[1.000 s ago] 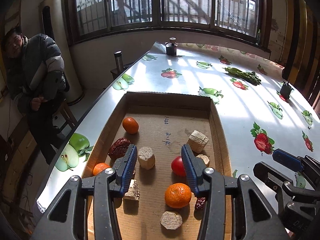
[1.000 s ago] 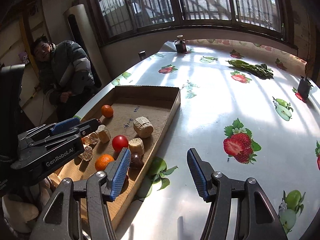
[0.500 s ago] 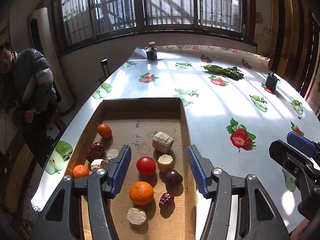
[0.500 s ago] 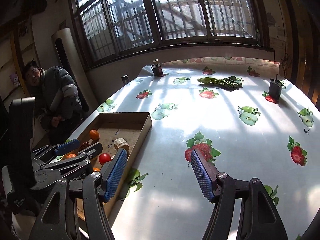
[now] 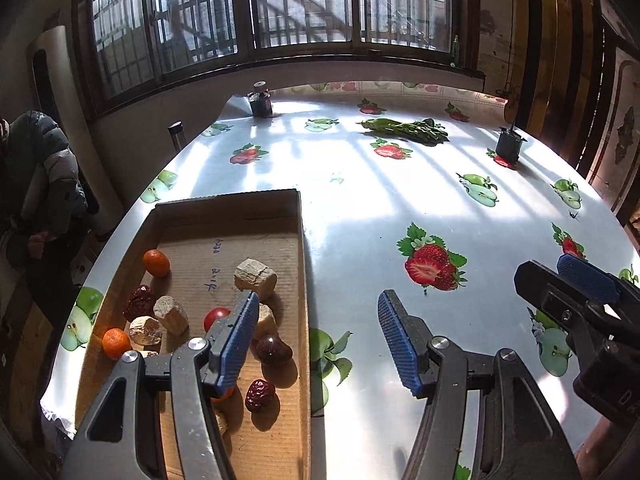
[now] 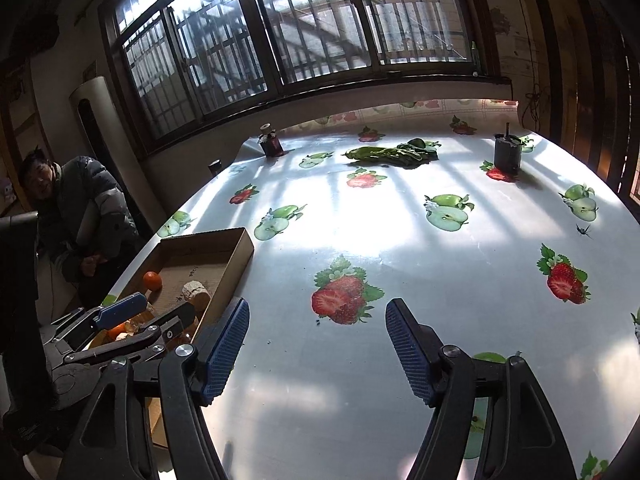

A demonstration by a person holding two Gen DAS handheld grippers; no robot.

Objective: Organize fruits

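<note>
1. The left gripper (image 5: 316, 340) covers most of the red tomato (image 5: 214, 316) and an orange (image 5: 224, 394).
2. The cardboard box (image 5: 306, 280) gets cut off at the bottom edge.
3. The man (image 5: 36, 184) is chopped by the left edge.

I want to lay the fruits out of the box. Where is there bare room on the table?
The widest free patch is the tablecloth right of the cardboard box, running back to the leafy greens and dark cup. The box's far end is also bare. Its near half is crowded with oranges, dates and chunks.
</note>
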